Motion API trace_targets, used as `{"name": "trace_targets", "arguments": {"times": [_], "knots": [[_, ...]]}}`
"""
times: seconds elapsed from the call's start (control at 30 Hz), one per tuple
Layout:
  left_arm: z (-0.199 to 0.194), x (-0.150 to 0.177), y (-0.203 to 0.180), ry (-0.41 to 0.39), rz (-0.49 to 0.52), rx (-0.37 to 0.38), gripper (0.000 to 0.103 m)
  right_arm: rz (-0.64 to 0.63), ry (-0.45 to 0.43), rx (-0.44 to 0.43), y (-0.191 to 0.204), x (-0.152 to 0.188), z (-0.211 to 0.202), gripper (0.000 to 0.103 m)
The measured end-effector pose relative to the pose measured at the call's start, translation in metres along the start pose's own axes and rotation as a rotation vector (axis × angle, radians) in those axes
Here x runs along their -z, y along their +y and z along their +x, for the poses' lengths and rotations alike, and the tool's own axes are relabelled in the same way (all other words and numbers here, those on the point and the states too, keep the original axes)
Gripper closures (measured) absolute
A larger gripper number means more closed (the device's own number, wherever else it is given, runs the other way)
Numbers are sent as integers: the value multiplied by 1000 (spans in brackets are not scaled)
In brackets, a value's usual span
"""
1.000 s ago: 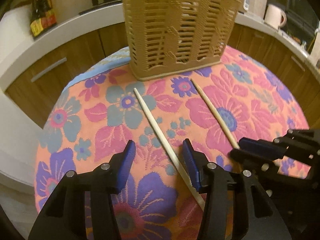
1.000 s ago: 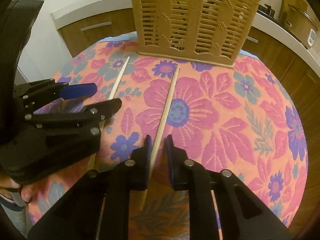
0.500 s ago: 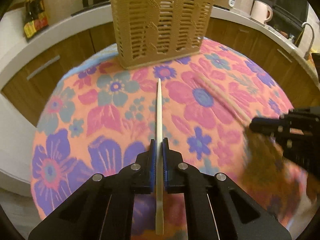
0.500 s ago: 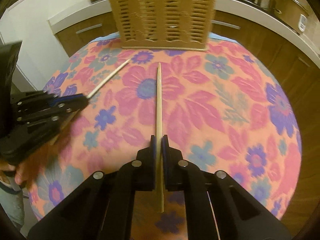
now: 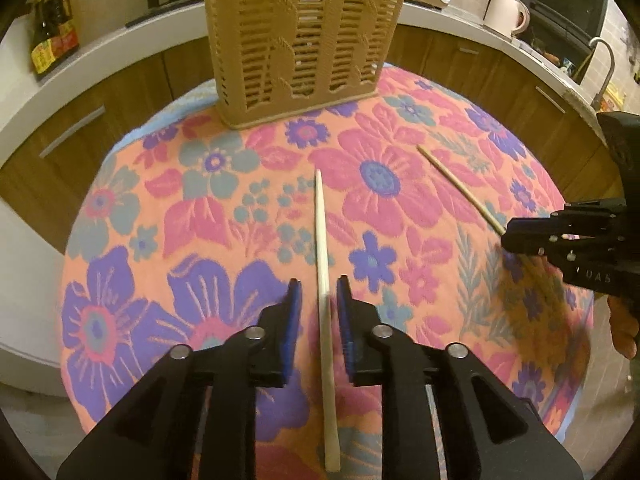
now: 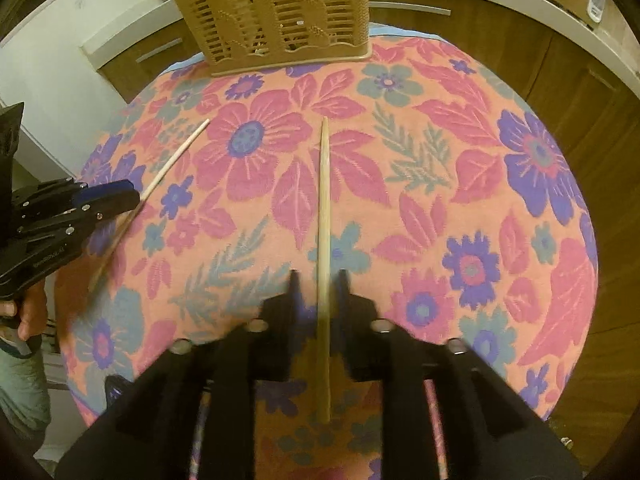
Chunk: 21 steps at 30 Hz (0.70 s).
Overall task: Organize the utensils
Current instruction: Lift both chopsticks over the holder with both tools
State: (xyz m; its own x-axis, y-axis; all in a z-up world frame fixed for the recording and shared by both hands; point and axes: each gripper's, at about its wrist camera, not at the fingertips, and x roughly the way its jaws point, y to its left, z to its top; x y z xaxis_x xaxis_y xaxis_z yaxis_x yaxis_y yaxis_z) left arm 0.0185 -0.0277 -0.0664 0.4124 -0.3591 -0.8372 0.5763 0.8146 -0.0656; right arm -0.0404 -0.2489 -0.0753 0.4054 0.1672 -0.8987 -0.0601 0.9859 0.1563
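Nearest in the left wrist view, the left gripper point(image 5: 318, 300) has its blue-padded fingers point(image 5: 291, 320) parted, with a pale chopstick point(image 5: 322, 240) running between them, its tip pointing away toward the far side; whether it touches either pad is unclear. In the right wrist view the right gripper point(image 6: 318, 280) is likewise spread, a tan chopstick point(image 6: 323, 208) lying in the gap between its fingers, which look blurred. Both sticks lie over the bench's floral cloth point(image 5: 180, 200). At the far edge of the cloth stands a tan slotted utensil basket point(image 5: 304, 44), upright, with a few sticks rising from its top.
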Motion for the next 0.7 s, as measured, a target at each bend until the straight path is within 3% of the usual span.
{"name": "trace_targets", "arguments": {"times": [0.13, 0.3, 0.4, 0.5, 0.53, 0.6, 0.7], "knots": [[6, -12, -1, 22, 26, 6, 76, -17, 15, -2, 3, -18, 4, 75], [23, -19, -9, 94, 86, -16, 76, -36, 76, 41, 9, -35, 18, 75], [29, -26, -20, 141, 180, -58, 76, -67, 126, 75, 15, -46, 24, 89], [31, -29, -28, 161, 241, -66, 88, -98, 144, 93, 19, -53, 28, 99], [31, -29, -30, 159, 253, -67, 98, -109, 146, 102, 22, -54, 29, 99], [29, -28, -32, 146, 259, -71, 99, -113, 143, 101, 25, -56, 29, 99], [14, -33, -25, 76, 216, -14, 99, -96, 96, 40, 25, -62, 20, 99]]}}
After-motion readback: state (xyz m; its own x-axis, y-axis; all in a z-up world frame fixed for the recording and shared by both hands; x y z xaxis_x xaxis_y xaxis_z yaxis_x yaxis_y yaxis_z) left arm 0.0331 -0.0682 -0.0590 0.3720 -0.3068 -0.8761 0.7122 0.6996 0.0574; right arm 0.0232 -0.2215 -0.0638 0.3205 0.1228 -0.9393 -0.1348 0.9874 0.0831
